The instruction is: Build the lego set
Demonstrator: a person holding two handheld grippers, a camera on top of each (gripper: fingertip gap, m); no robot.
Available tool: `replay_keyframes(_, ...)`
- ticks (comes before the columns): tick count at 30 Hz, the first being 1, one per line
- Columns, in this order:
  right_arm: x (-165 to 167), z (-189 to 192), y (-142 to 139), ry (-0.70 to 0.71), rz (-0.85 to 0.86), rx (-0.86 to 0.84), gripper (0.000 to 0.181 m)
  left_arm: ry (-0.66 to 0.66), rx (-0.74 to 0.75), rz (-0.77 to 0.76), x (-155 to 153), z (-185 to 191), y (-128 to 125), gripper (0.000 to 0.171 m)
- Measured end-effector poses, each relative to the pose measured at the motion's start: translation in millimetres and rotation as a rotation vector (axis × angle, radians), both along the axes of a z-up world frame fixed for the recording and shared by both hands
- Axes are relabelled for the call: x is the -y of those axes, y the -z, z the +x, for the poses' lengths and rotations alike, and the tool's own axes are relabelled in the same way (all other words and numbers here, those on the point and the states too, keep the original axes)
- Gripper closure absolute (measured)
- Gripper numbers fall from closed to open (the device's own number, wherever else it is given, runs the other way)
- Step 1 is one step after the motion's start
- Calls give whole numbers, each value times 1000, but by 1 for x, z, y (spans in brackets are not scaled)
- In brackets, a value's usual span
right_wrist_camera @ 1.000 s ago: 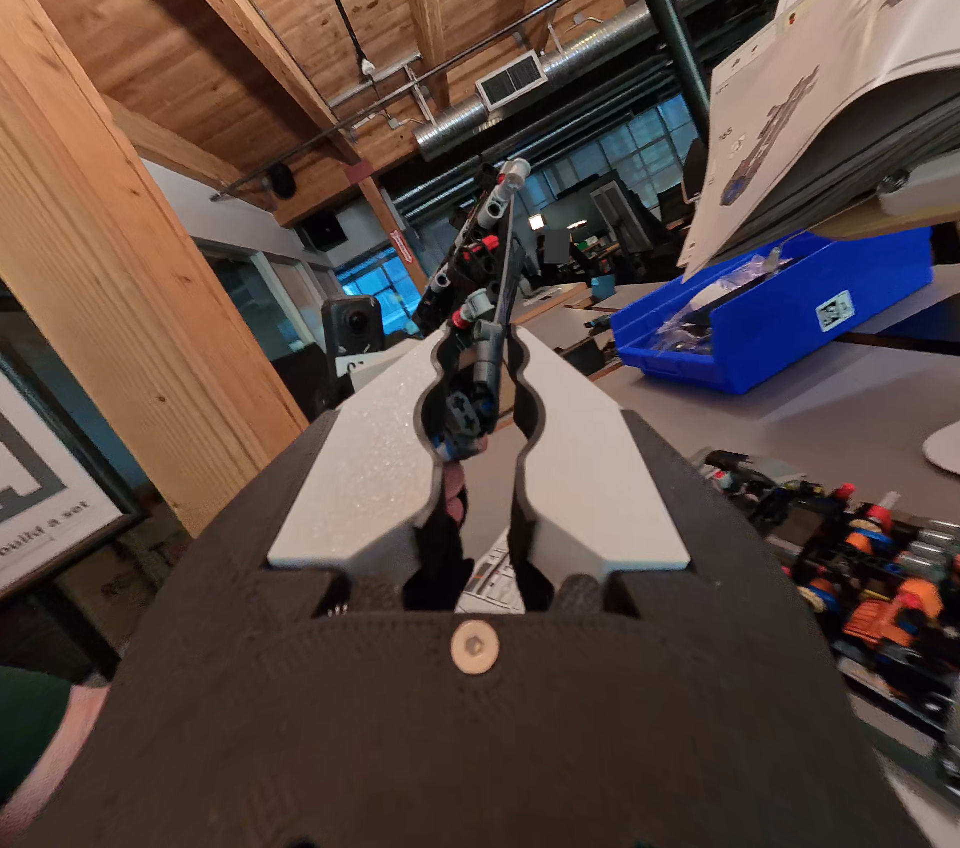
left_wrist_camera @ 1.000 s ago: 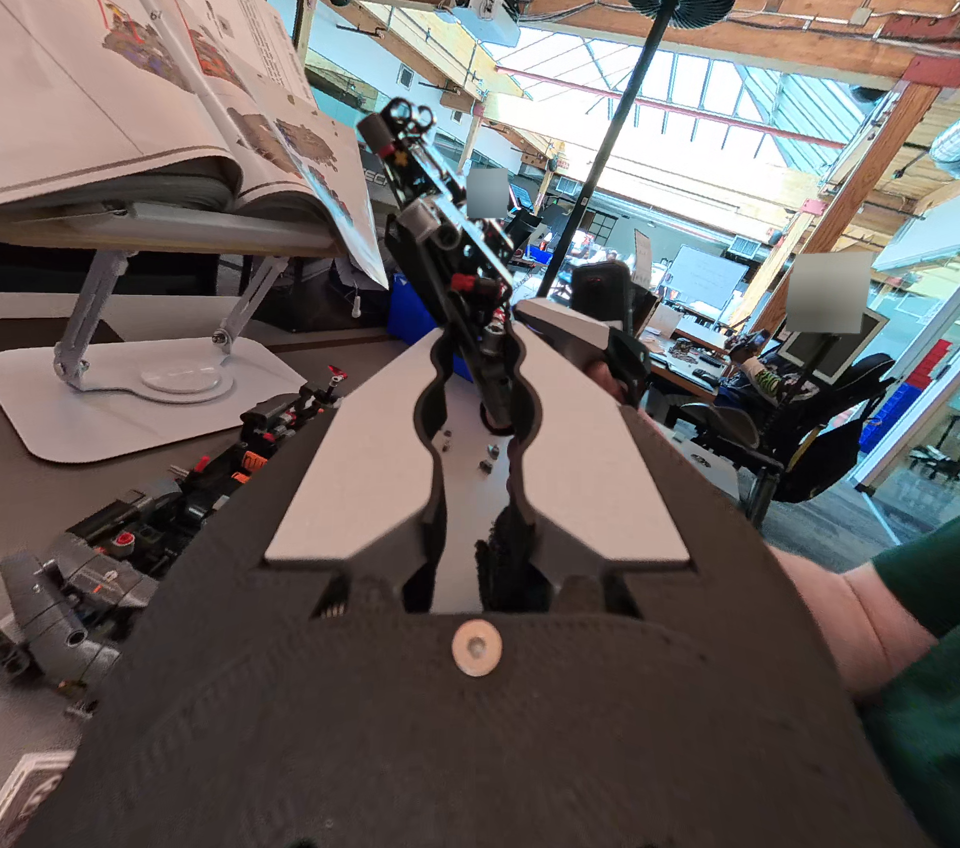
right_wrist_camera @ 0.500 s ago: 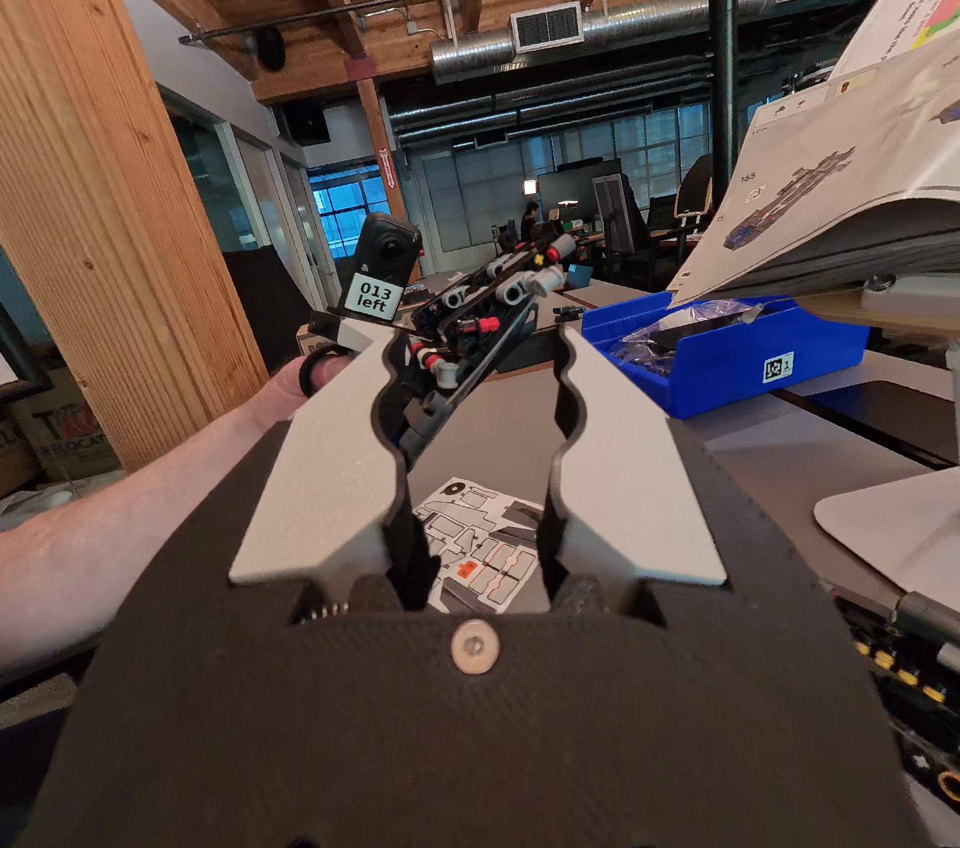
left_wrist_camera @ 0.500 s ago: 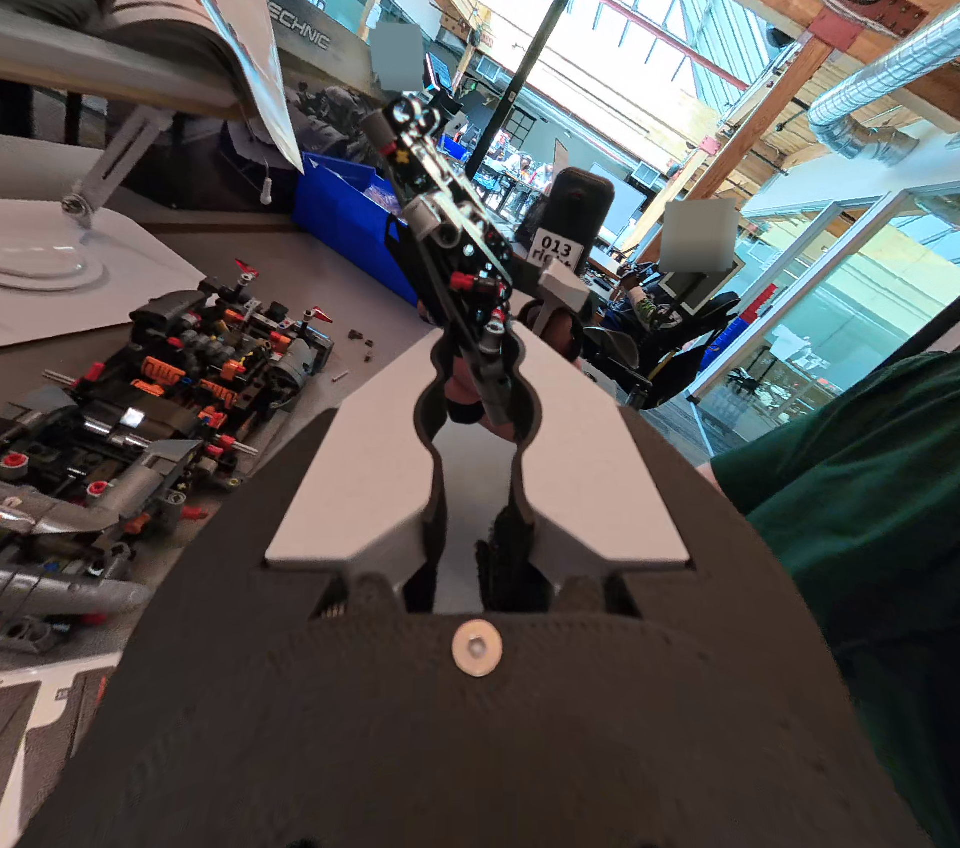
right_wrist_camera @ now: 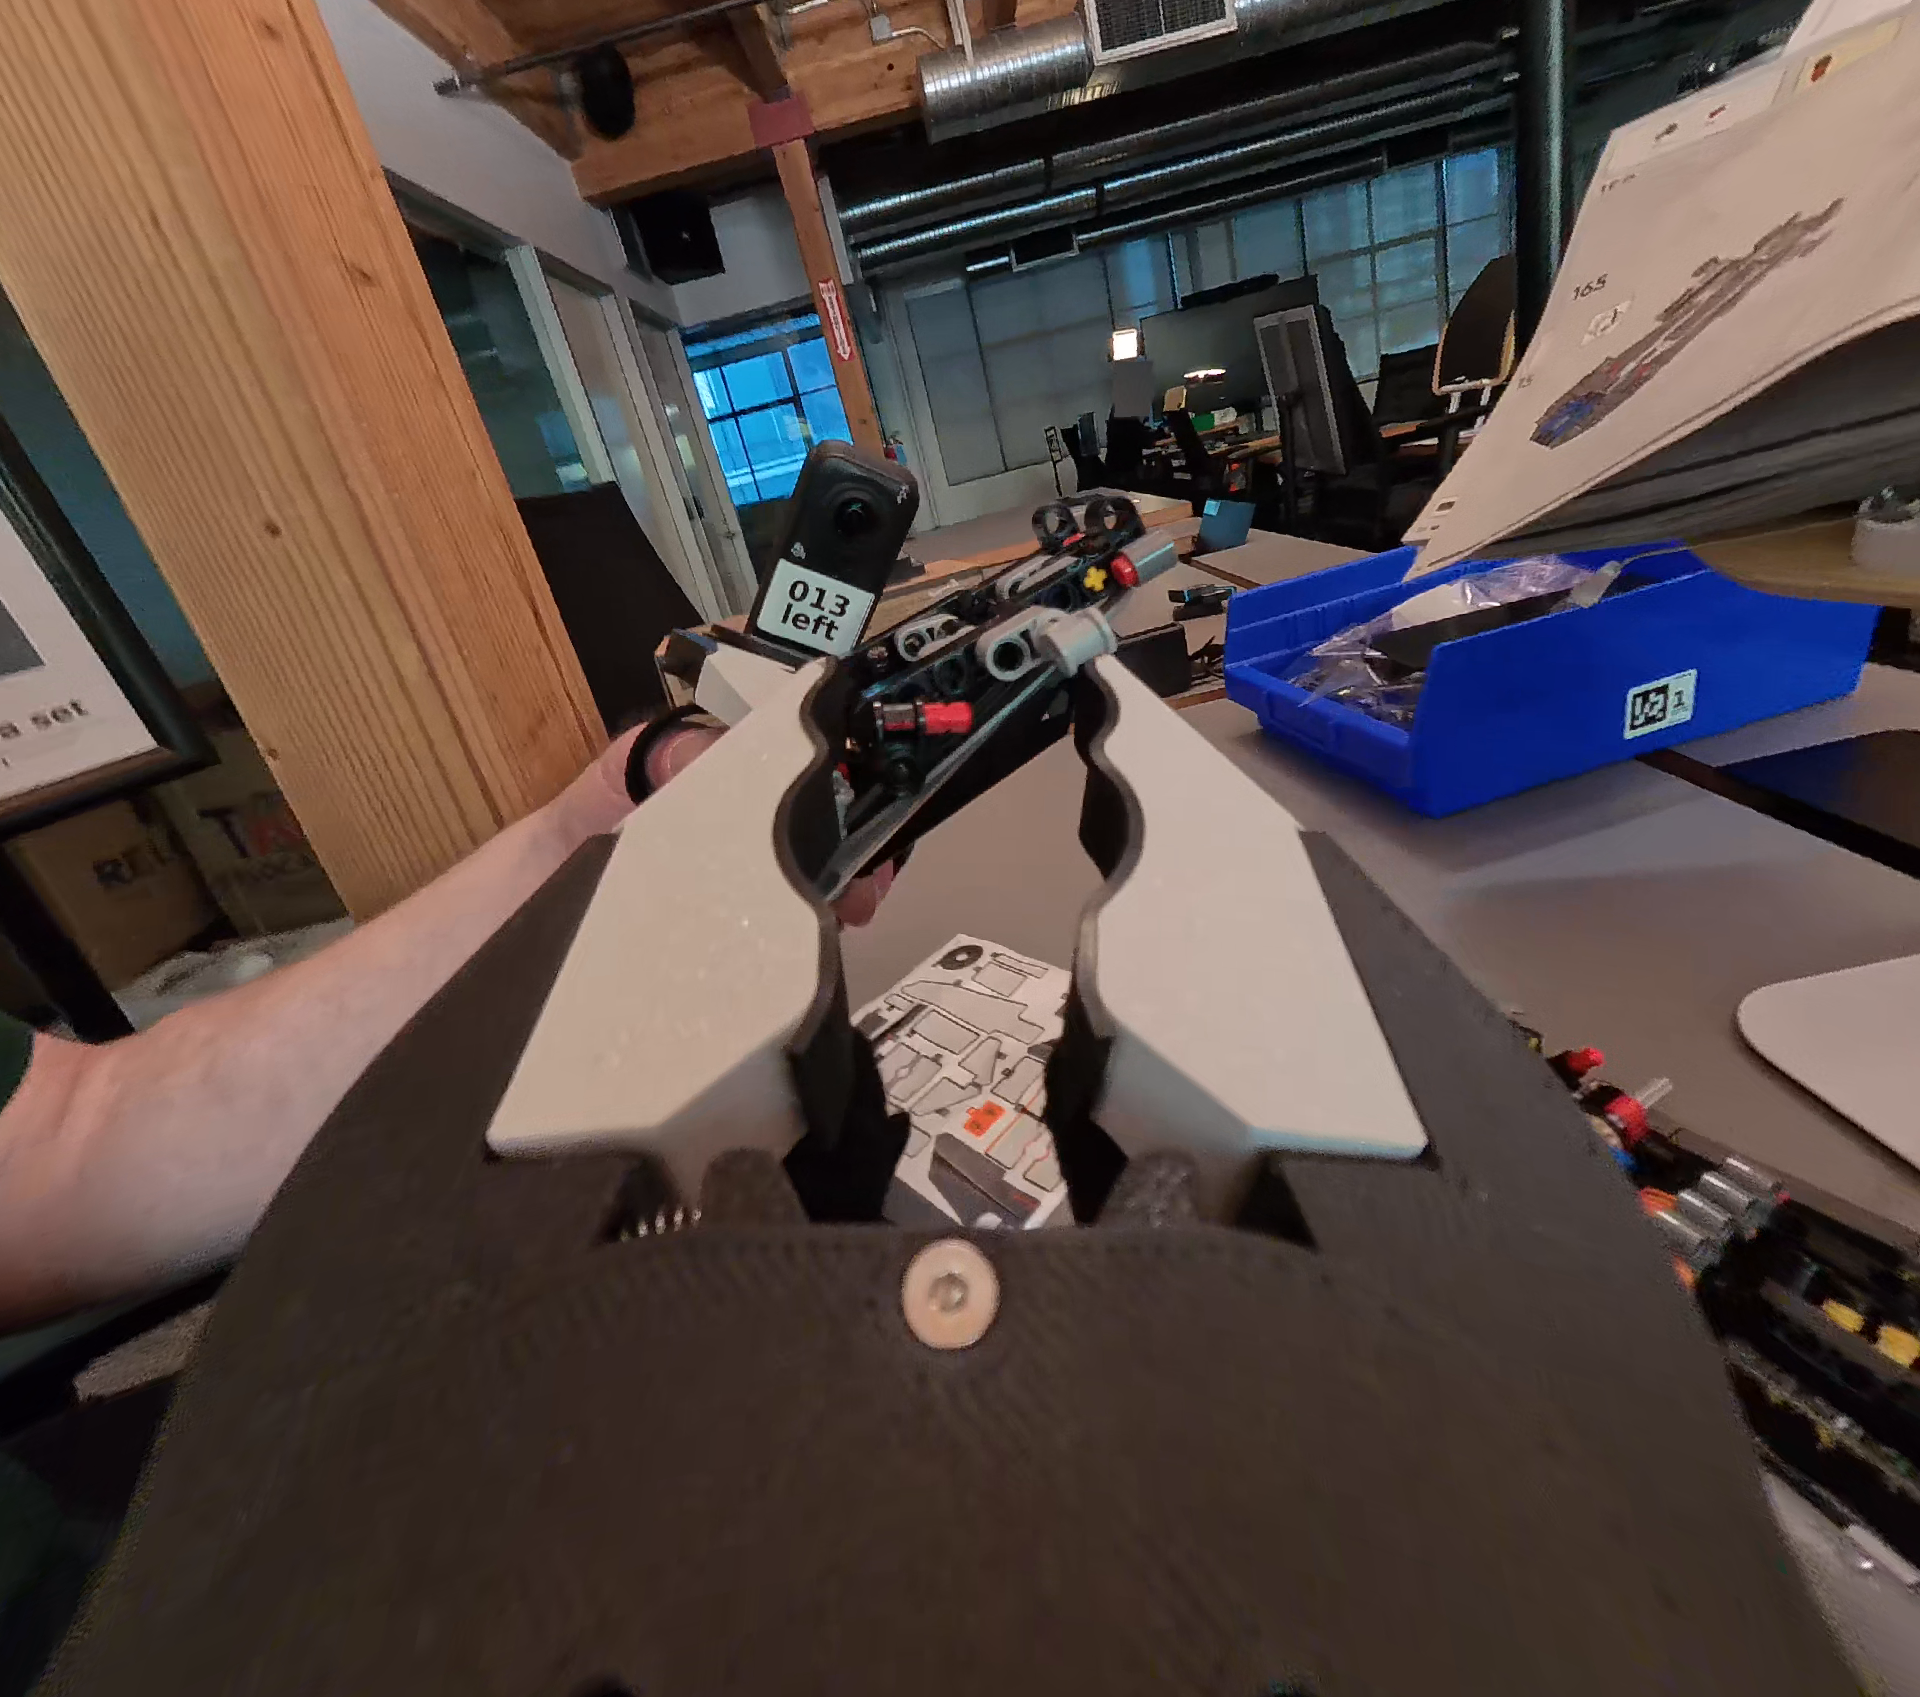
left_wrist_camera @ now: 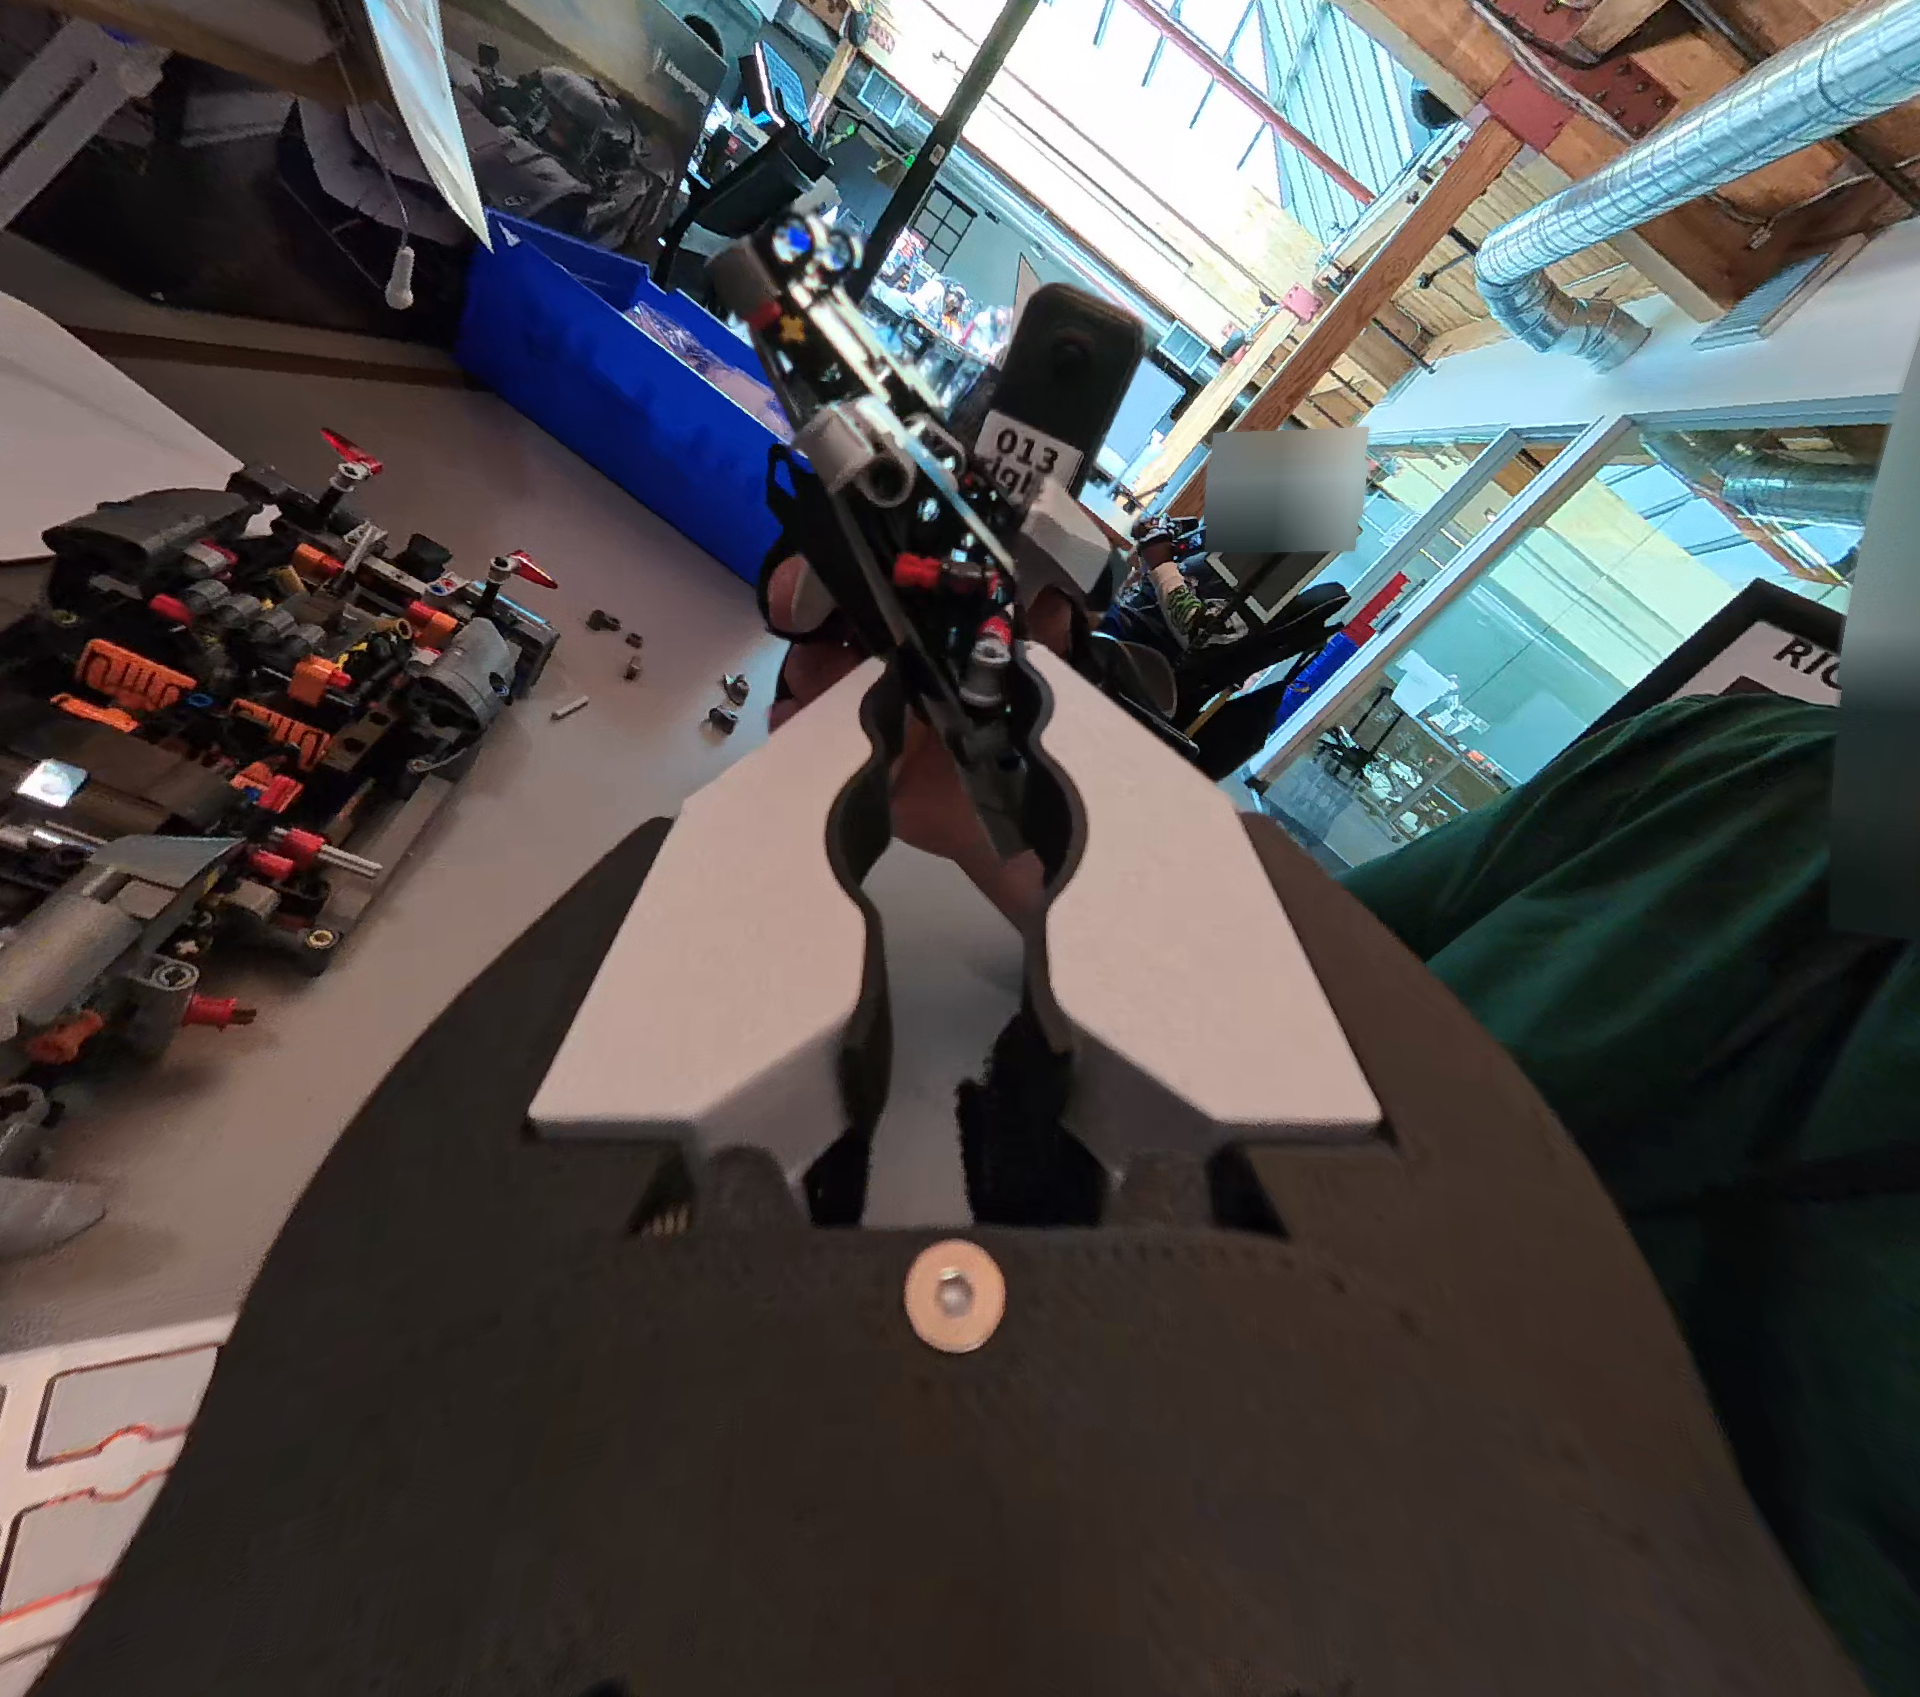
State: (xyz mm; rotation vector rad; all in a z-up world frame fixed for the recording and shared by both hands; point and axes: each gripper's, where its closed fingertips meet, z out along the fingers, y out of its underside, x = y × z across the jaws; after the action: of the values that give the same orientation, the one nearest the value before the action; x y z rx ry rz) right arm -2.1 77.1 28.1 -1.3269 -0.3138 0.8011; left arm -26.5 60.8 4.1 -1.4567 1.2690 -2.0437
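Above the grey table (left_wrist_camera: 582,774): lego subassembly (left_wrist_camera: 883,504), airborne
Long axis: tilted, free end toward blue bin (left_wrist_camera: 613,390)
Left gripper (left_wrist_camera: 961,712): clamped on subassembly's lower end
Right gripper (right_wrist_camera: 951,712): jaws apart, straddling subassembly

Wrist cameras face each other closely, apparently; share blue bin (left_wrist_camera: 613,390).

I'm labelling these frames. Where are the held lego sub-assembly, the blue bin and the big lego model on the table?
lego sub-assembly (left_wrist_camera: 883,504), left wrist view, grey connector mid-length.
blue bin (right_wrist_camera: 1507,712), right wrist view, front wall.
big lego model (left_wrist_camera: 281,660), left wrist view, orange-and-black middle.
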Motion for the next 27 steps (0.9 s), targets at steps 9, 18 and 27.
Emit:
replay_keyframes(9, -3, 17, -2, -36, -52, -233, 141, -86, 130, 33, 3, 4, -14, 131)
replay_keyframes(18, -1, 18, -7, 5, 8, -236, 141, -88, 167, -70, 27, 18, -5, 129)
replay_keyframes(27, 2, 17, -14, 67, 56, -119, 135, -122, 224, -91, 25, 15, -9, 142)
